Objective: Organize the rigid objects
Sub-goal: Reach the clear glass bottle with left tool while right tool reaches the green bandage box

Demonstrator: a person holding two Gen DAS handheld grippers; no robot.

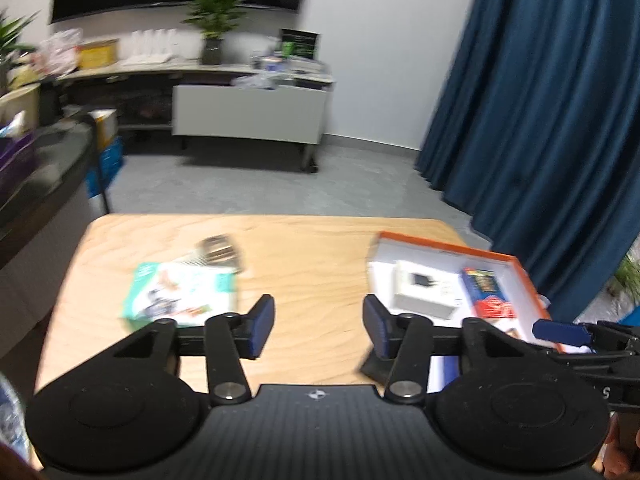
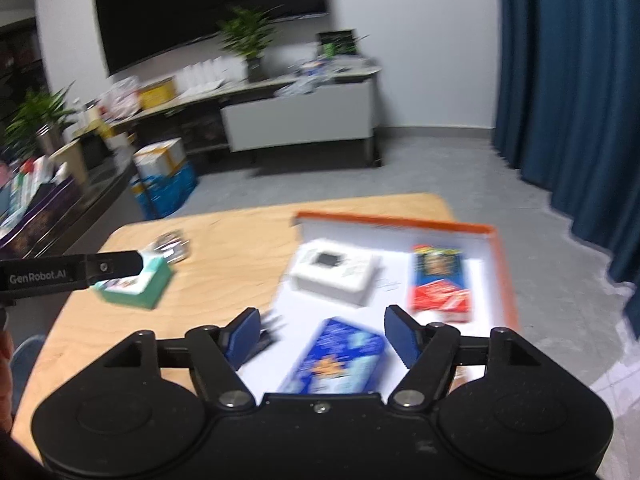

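Right view only: blue box (image 2: 334, 356) between released right gripper (image 2: 322, 338) pads, untouched, at tray's (image 2: 505, 276) 6 o'clock. Tray also holds white box (image 2: 334, 278) centre, red-blue box (image 2: 440, 280) at 3 o'clock. Left gripper (image 1: 319, 326) released, empty, above bench (image 1: 312, 248); green box (image 1: 180, 294) at 10 o'clock.

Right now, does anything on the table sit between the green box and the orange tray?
Nothing visible does: bare wood lies between the green box and the orange tray. A small shiny item sits behind the box, off that path.
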